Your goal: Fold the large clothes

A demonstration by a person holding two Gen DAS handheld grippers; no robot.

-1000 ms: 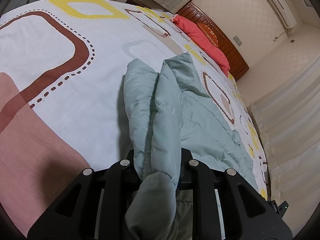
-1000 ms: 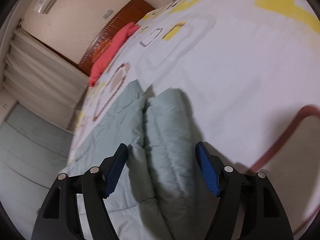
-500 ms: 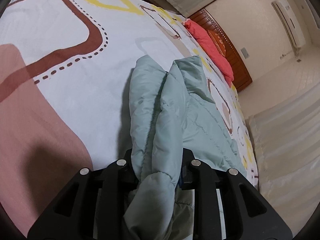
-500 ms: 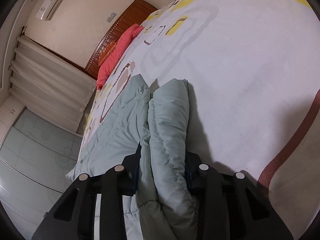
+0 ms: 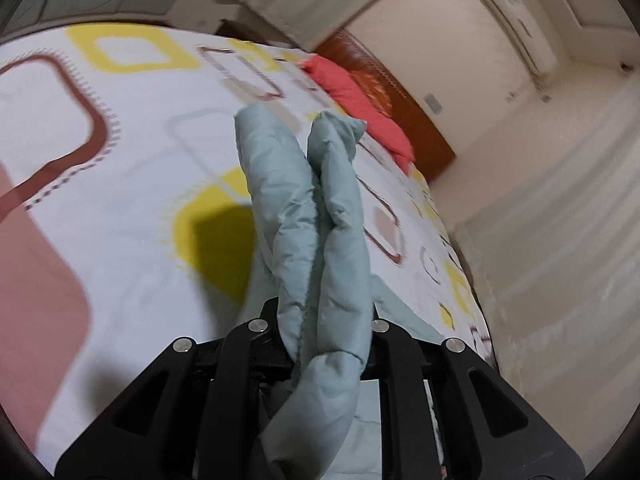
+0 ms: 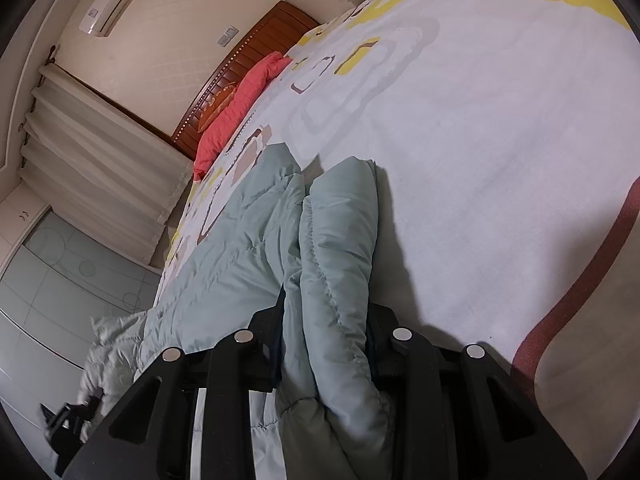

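Observation:
A pale green padded jacket (image 6: pixel 240 240) lies spread on the patterned bed sheet (image 6: pixel 480 160). My left gripper (image 5: pixel 324 312) holds a doubled fold of the jacket (image 5: pixel 304 208) up off the sheet, its jaws still closing on the padding. In the right wrist view, my right gripper (image 6: pixel 324 320) pinches a thick rolled edge of the jacket that rests on the bed. Its jaws are also still closing, with the fabric pressed between them. The pads of both grippers are mostly hidden by the fabric.
A red pillow (image 6: pixel 236 116) lies against the wooden headboard (image 6: pixel 256 44) at the far end of the bed. Pale curtains (image 5: pixel 560 240) hang beside the bed's edge. The white, yellow and brown bed sheet (image 5: pixel 120 140) stretches wide to the side of the jacket.
The right gripper's jaws, wide apart a second ago, have closed on the jacket's rolled edge. The left gripper has risen, lifting its fold off the sheet.

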